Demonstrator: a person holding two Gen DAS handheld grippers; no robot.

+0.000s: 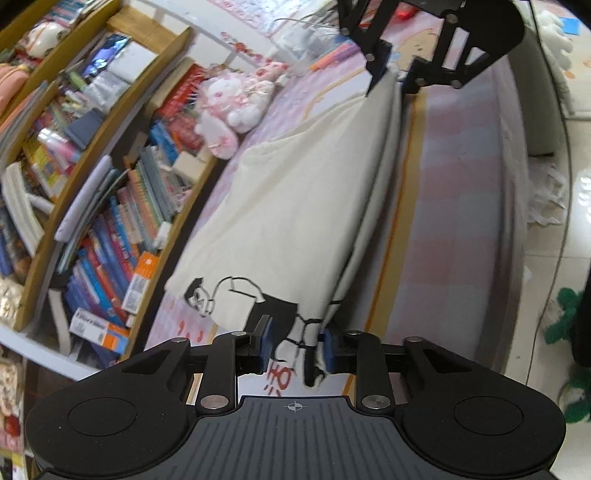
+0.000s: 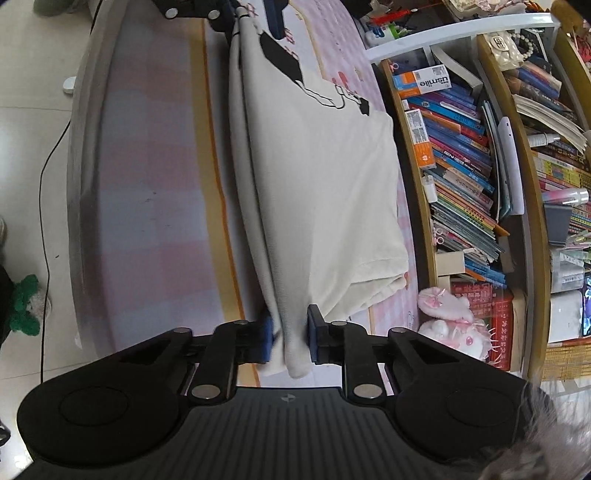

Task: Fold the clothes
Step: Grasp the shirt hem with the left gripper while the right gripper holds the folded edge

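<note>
A cream T-shirt [image 1: 295,192] with a black line drawing lies on the pink checked bed [image 1: 461,184], its near edge lifted and stretched taut between both grippers. My left gripper [image 1: 297,345] is shut on the printed end of that edge, with bunched cloth between its blue pads. In the same view my right gripper [image 1: 395,77] pinches the far end. In the right wrist view my right gripper [image 2: 291,336] is shut on a fold of the T-shirt [image 2: 325,192], and my left gripper [image 2: 249,18] holds the opposite end at the top. The rest of the shirt drapes onto the bed [image 2: 147,184].
A crowded bookshelf [image 1: 110,184] [image 2: 480,166] runs along the bed's far side. Pink plush toys [image 1: 236,99] [image 2: 454,325] sit at its foot. On the tiled floor lie a green plush [image 1: 565,325] [image 2: 22,310] and a black cable [image 2: 46,184].
</note>
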